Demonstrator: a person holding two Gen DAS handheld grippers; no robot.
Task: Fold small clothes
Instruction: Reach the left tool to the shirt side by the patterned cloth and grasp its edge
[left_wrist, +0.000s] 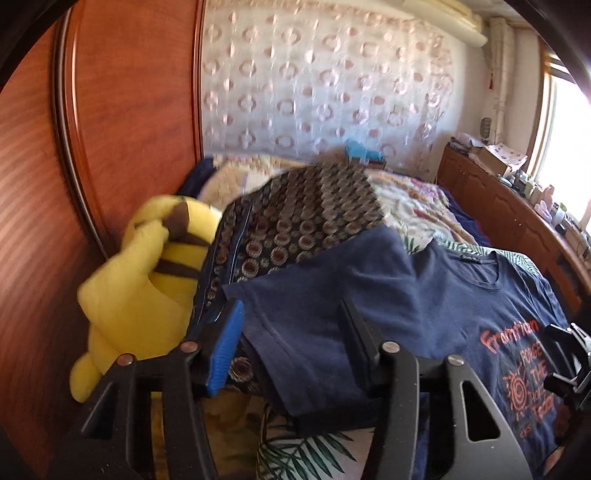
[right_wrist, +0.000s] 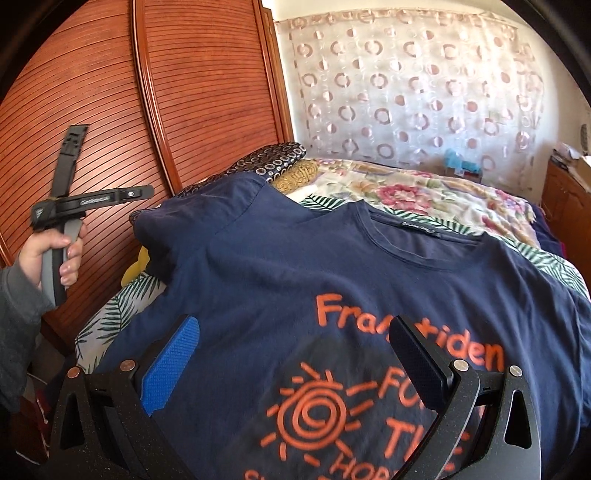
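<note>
The left tongs (left_wrist: 291, 332) are spread wide, with nothing pinched between them. One finger has a blue pad (left_wrist: 223, 350) and the other is black. They hang just above the left sleeve (left_wrist: 295, 332) of a dark blue T-shirt (left_wrist: 443, 306). The sleeve sticks out toward the near left, and its hem lies between the two fingers. I cannot tell if the fingers touch the cloth.

The right tongs (right_wrist: 295, 373) are spread wide too and hold nothing. They hang over the front of the T-shirt (right_wrist: 295, 266), right above its orange letters and orange sun picture (right_wrist: 314, 413). In the right tongs' view, a hand (right_wrist: 55, 251) at the far left grips the gray handle of the other tool.

The T-shirt lies flat on the bed, front side up, with its neck hole pointing to the far side. Under it is a sheet with green leaves (right_wrist: 122, 299). Farther back is a blanket with pink flowers (right_wrist: 424, 195).

Just left of the sleeve is a dark pillow with round rings on it (left_wrist: 295, 221). Beside that pillow, on the left, sits a yellow stuffed toy (left_wrist: 147, 280) with brown stripes. It leans near a big brown wooden closet door (left_wrist: 110, 110). On the far wall hangs a white curtain with pink circles (right_wrist: 406, 81). On the right is a bright window (left_wrist: 569, 155) over a wooden cabinet (left_wrist: 498, 206) with small things on top.
</note>
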